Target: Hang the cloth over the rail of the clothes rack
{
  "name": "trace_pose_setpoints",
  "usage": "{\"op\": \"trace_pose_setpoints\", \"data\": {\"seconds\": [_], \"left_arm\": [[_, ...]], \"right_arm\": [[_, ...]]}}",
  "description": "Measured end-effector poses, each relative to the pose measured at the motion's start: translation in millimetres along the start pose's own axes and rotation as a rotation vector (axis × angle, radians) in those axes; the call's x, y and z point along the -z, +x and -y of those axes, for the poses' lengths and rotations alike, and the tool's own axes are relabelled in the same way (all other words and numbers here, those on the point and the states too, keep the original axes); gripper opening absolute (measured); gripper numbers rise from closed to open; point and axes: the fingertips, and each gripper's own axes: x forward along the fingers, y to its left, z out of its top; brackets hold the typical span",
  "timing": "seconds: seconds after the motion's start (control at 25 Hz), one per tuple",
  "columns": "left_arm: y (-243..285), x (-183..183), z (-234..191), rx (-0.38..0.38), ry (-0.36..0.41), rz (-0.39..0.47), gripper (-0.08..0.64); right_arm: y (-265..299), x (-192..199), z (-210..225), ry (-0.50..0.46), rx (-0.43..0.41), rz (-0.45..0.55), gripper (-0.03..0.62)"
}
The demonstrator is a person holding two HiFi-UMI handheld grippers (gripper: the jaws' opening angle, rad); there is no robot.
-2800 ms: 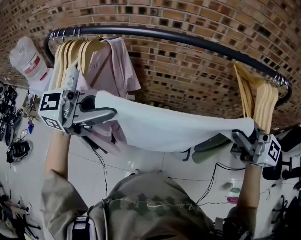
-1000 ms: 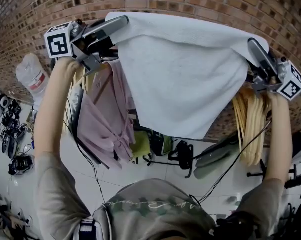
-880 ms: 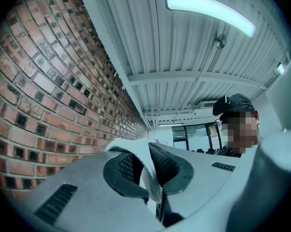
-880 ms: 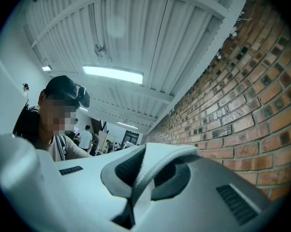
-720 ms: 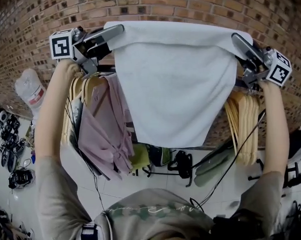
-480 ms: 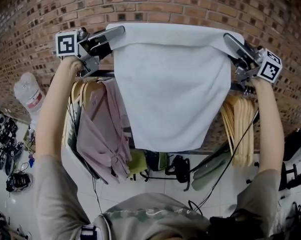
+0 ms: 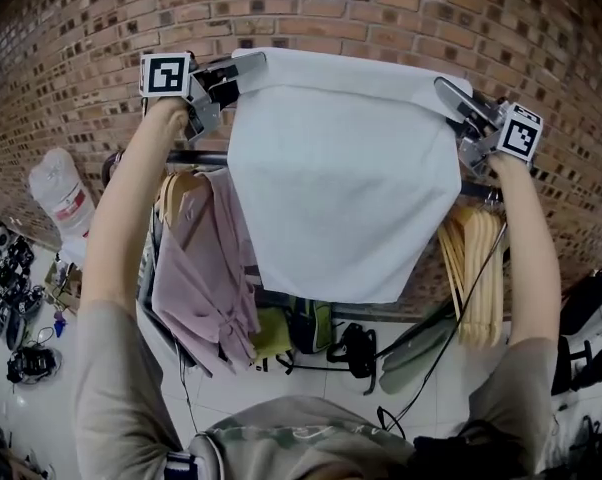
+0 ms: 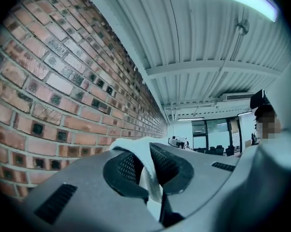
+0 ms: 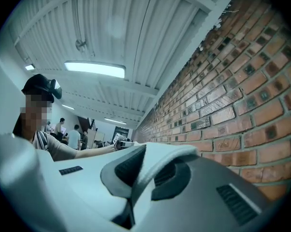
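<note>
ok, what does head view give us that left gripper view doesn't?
Head view only: rail, pink shirt, wooden hangers, right tongs, and the cloth's full spread, top edge above the rail. Left gripper view only: ceiling light, plus the cloth edge pinched between the pads. Both: left tongs, cloth, brick wall.

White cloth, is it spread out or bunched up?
Spread out: the cloth hangs flat, top corners pinched by the left gripper and right gripper.
</note>
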Motion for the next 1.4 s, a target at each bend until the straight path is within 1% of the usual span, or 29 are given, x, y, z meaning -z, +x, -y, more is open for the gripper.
{"op": "trace_pose_setpoints", "data": {"seconds": [0.08, 0.12, 0.2, 0.24, 0.32, 0.44, 0.56, 0.64, 0.72, 0.88, 1.0, 1.04, 1.08, 1.16, 1.2, 1.24, 1.32, 1.4], "left_arm": [[4, -1, -10, -0.026, 0.002, -0.001, 0.018], [6, -1, -17, -0.049, 0.019, -0.005, 0.018], [9, 3, -35, -0.108, 0.083, -0.028, 0.018], [12, 6, -44, -0.127, 0.103, -0.039, 0.018], [16, 14, -58, -0.142, 0.1, -0.053, 0.018], [21, 39, -73, -0.134, 0.033, -0.067, 0.018], [22, 62, -84, -0.131, -0.013, -0.08, 0.018], [22, 65, -85, -0.133, 0.0, -0.092, 0.018], [23, 65, -80, -0.113, 0.019, -0.093, 0.018], [23, 71, -80, -0.1, 0.0, -0.099, 0.018], [25, 73, -81, -0.099, 0.012, -0.112, 0.018], [25, 74, -81, -0.096, 0.004, -0.111, 0.018], [24, 75, -79, -0.088, -0.024, -0.102, 0.018], [24, 77, -71, -0.046, -0.133, -0.07, 0.02], [24, 77, -68, -0.028, -0.172, -0.057, 0.021], [25, 77, -66, -0.017, -0.187, -0.052, 0.043], [27, 78, -64, -0.012, -0.19, -0.062, 0.138], [28, 81, -64, -0.017, -0.198, -0.073, 0.176]], "right_arm": [[4, 3, 10, 0.009, 0.007, 0.0, 0.02], [6, 5, 16, 0.018, 0.011, 0.001, 0.02], [9, 15, 28, 0.042, 0.023, -0.008, 0.02], [10, 22, 34, 0.055, 0.03, -0.017, 0.02], [11, 38, 47, 0.095, 0.051, -0.04, 0.02], [8, 66, 64, 0.172, 0.1, -0.1, 0.02], [6, 81, 70, 0.193, 0.131, -0.165, 0.02], [5, 84, 72, 0.211, 0.144, -0.167, 0.02], [3, 82, 72, 0.22, 0.147, -0.152, 0.02], [2, 86, 70, 0.233, 0.137, -0.15, 0.02], [1, 88, 72, 0.253, 0.143, -0.149, 0.02], [1, 88, 71, 0.254, 0.139, -0.15, 0.02], [1, 88, 69, 0.253, 0.133, -0.149, 0.02], [0, 88, 67, 0.257, 0.127, -0.143, 0.02], [0, 88, 67, 0.259, 0.129, -0.142, 0.02], [-1, 88, 67, 0.26, 0.132, -0.143, 0.02], [0, 88, 66, 0.255, 0.135, -0.148, 0.02], [1, 88, 65, 0.252, 0.137, -0.153, 0.02]]}}
